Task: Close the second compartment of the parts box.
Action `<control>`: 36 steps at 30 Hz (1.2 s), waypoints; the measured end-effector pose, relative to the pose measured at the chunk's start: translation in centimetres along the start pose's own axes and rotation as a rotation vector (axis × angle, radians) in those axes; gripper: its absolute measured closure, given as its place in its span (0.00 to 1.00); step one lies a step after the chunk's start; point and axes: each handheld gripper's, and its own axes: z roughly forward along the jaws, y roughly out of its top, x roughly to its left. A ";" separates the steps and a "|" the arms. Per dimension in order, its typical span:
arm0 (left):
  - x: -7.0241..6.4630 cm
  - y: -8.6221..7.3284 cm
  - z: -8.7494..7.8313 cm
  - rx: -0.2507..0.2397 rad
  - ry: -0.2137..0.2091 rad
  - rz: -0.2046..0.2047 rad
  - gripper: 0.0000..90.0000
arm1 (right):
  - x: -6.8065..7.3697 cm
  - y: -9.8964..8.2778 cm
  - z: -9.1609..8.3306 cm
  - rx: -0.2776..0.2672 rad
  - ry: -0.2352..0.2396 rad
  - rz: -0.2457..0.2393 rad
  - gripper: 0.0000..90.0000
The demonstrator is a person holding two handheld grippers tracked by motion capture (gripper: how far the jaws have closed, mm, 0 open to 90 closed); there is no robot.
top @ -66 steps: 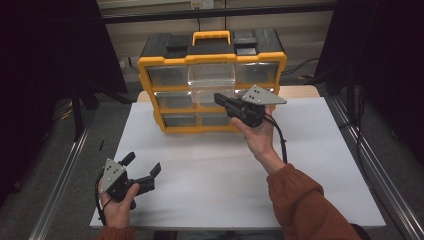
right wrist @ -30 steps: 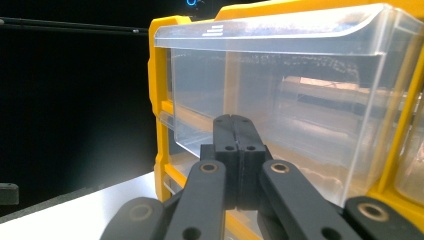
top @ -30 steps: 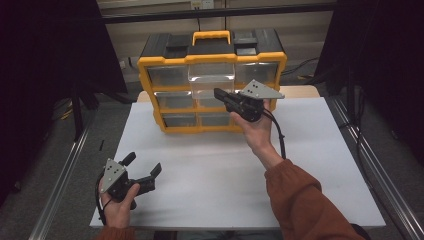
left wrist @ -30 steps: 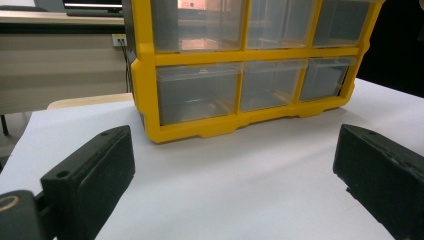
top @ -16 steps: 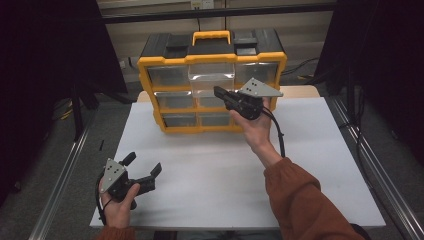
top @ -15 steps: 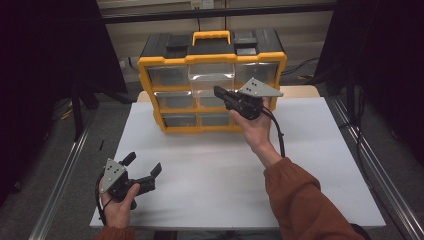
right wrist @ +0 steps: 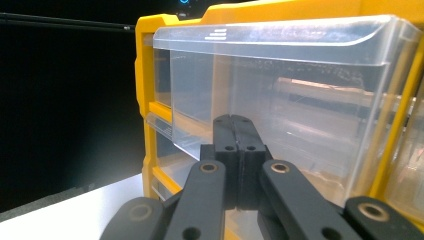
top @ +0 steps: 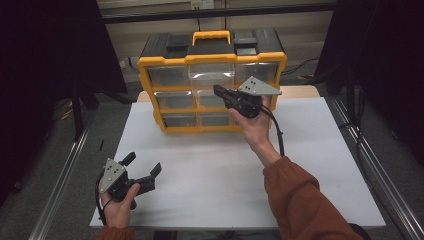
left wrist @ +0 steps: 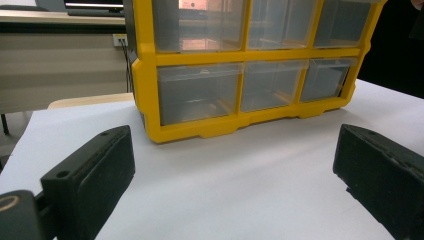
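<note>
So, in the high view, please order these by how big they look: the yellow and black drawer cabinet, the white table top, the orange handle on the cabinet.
1. White table top
2. Yellow and black drawer cabinet
3. Orange handle

The gaps are clear, so nearness to the camera does not change the order.

Right tool [top: 218, 91] covers part of the cabinet's [top: 170, 97] middle drawers. Drawer contents cannot be told. Cabinet top is cut off in the left gripper view.

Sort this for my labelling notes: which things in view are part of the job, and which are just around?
In the job:
- organizer, top middle drawer pulled out a little
- right gripper, jaws shut at that drawer
- left gripper, open over the table

Just around:
- cables behind the table
- side rails
</note>
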 end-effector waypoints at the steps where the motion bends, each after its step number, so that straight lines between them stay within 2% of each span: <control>1: 0.0 0.0 0.0 -0.001 0.000 0.000 0.04 | -0.1 0.0 0.1 -0.004 -0.001 -0.004 1.00; 36: 0.0 0.0 0.0 -0.001 0.003 0.001 0.04 | -0.7 0.3 1.2 -0.009 -0.018 0.011 1.00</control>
